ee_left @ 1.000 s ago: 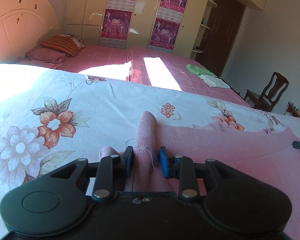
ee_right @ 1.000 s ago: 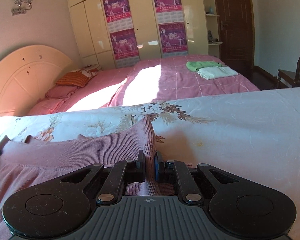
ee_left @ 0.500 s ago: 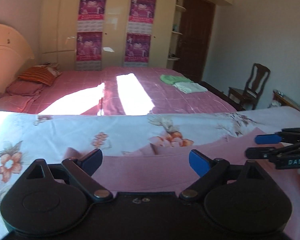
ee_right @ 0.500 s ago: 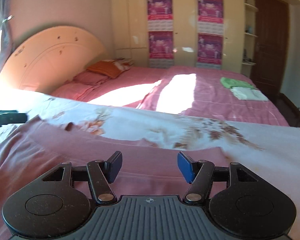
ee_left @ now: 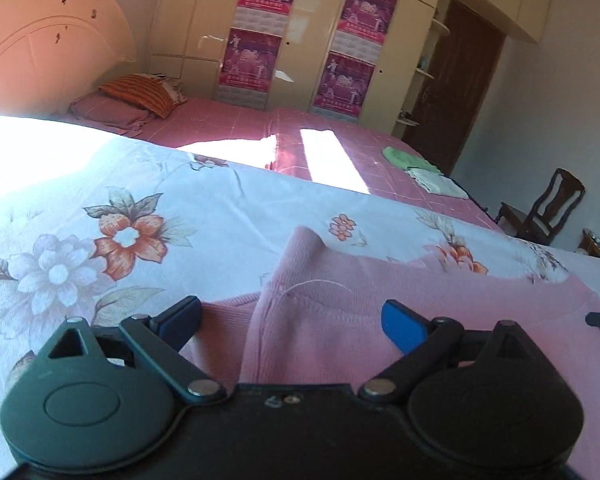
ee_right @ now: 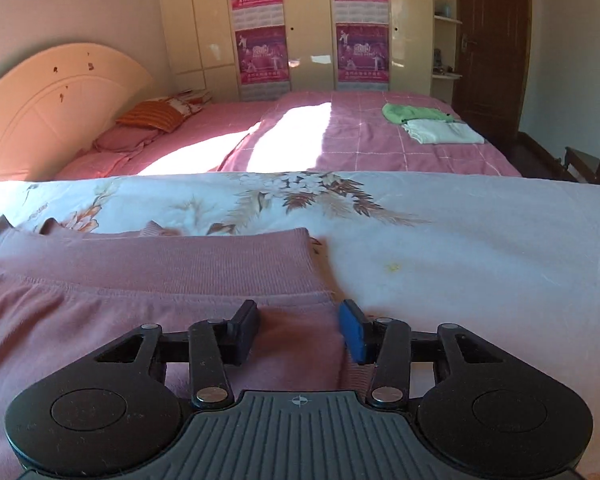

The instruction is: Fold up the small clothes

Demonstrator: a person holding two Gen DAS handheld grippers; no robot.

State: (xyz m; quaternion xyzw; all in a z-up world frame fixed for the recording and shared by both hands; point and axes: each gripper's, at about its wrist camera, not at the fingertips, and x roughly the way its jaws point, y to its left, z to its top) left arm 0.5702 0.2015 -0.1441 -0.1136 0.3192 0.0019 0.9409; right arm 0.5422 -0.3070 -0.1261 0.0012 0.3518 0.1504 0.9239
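No containers in view. Pink garment [ee_left: 380, 320] lies flat on the floral sheet [ee_left: 100, 208], right under and ahead of both my grippers.

My left gripper [ee_left: 292, 318]: jaws spread wide and opening, garment's folded corner lying between them, pads not pressing it. A raised bit of cloth pokes up just ahead of the fingers. Holding nothing.

My right gripper [ee_right: 299, 330]: jaws partway apart and closing, garment's right edge between them. Right pad [ee_right: 352, 334] sits right at the cloth edge; can't tell if it presses. Left pad looks clear of a pinch. Ribbed hem band [ee_right: 180, 264] runs across ahead of my fingers, ending up and right of them.

In the left view, tip of my other gripper shows far right at the garment's edge.

Beyond the sheet, well ahead: pink bed [ee_right: 360, 140] with sun patches, green cloth [ee_right: 412, 112] touching a white folded one [ee_right: 444, 132], striped pillow [ee_right: 152, 116], headboard [ee_right: 52, 104] to the left, wardrobe with posters [ee_right: 260, 52], door [ee_right: 492, 40], chair [ee_left: 548, 208] far right.
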